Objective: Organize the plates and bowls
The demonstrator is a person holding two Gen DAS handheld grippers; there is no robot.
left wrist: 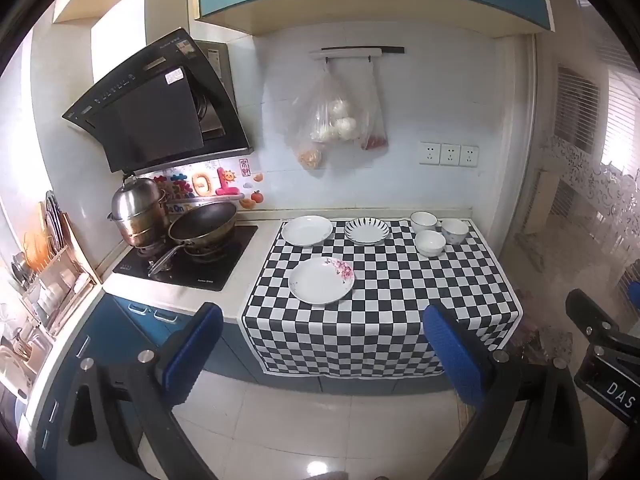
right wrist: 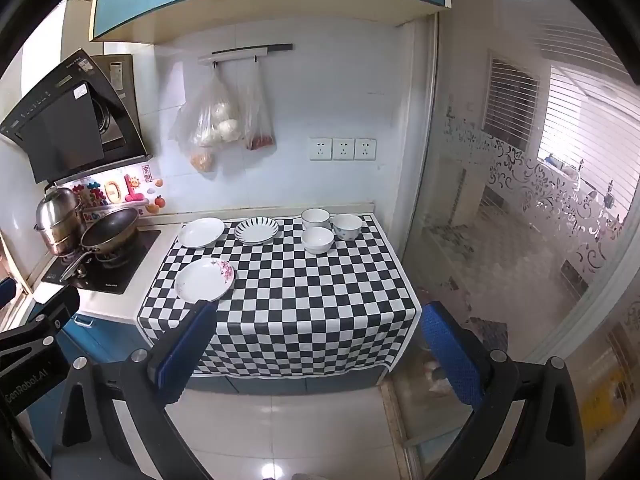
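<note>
On a black-and-white checkered cloth (left wrist: 400,292) (right wrist: 304,292) lie three plates. A white plate with pink flowers (left wrist: 321,280) (right wrist: 204,279) is nearest. A plain white plate (left wrist: 307,230) (right wrist: 201,232) and a striped plate (left wrist: 367,231) (right wrist: 256,230) lie at the back. Three white bowls (left wrist: 430,242) (right wrist: 317,239) cluster at the back right. My left gripper (left wrist: 324,320) and right gripper (right wrist: 316,320) are both open and empty, held off the counter's front edge above the floor.
A stove (left wrist: 188,256) with a wok (left wrist: 203,226) and a steel pot (left wrist: 138,216) is left of the cloth. A dish rack (left wrist: 44,264) stands at far left. Plastic bags (left wrist: 332,120) hang on the wall. A glass door (right wrist: 520,220) is at the right.
</note>
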